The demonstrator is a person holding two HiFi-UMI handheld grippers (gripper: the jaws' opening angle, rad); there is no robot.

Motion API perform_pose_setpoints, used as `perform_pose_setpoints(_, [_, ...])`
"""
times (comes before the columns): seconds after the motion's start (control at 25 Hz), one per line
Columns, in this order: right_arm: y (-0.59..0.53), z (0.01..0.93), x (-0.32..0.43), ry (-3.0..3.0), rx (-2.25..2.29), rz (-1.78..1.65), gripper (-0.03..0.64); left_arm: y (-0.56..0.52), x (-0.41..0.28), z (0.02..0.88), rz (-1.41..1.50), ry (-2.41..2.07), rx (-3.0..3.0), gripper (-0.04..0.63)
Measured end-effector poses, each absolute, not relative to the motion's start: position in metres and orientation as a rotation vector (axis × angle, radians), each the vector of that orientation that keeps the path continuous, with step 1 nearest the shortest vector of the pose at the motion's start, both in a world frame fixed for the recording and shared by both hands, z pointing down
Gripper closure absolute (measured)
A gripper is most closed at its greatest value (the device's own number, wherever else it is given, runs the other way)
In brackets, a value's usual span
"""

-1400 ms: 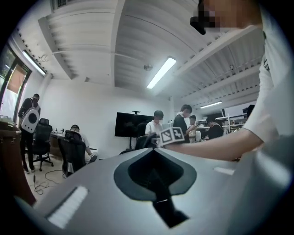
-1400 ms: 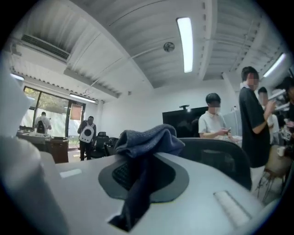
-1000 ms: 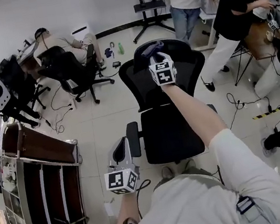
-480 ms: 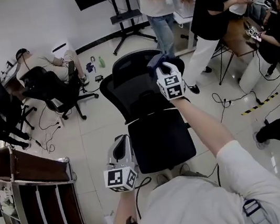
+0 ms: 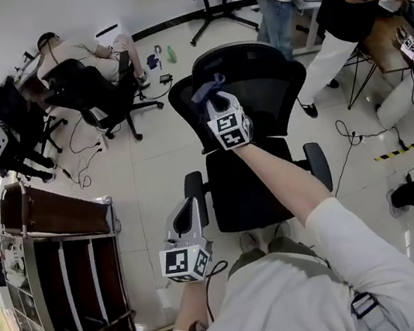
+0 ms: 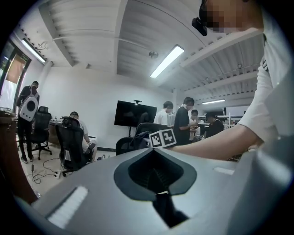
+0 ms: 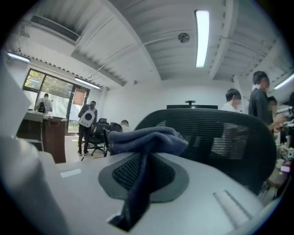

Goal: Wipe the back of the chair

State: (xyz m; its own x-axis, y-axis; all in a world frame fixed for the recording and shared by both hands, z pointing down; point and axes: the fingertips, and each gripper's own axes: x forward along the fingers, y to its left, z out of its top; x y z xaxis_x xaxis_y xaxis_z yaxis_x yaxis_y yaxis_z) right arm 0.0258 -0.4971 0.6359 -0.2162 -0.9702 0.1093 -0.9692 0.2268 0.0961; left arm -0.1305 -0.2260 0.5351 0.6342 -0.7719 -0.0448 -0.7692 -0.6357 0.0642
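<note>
The black mesh chair (image 5: 264,84) fills the upper centre of the head view, and a wooden rack (image 5: 51,218) stands at lower left. The right gripper (image 5: 215,103) is clamped on a blue cloth (image 5: 206,88) in front of the backrest's left part (only the right gripper view shows the fold pinched between the jaws). The left gripper (image 5: 186,213), low centre, has its jaws together with nothing between them.
</note>
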Motion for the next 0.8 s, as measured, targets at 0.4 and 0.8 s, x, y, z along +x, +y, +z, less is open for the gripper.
perform_pose_setpoints(0.4, [-0.427, 0.666, 0.208, -2.032, 2.109, 0.014, 0.572, -0.218, -0.101, 0.546, -0.096, -1.085, 2.905, 0.534])
perform_pose_setpoints(0.8, [-0.424, 0.614, 0.066, -2.273, 1.930, -0.020, 0.572, -0.224, -0.110, 0.487, -0.124, -1.108, 2.874, 0.533])
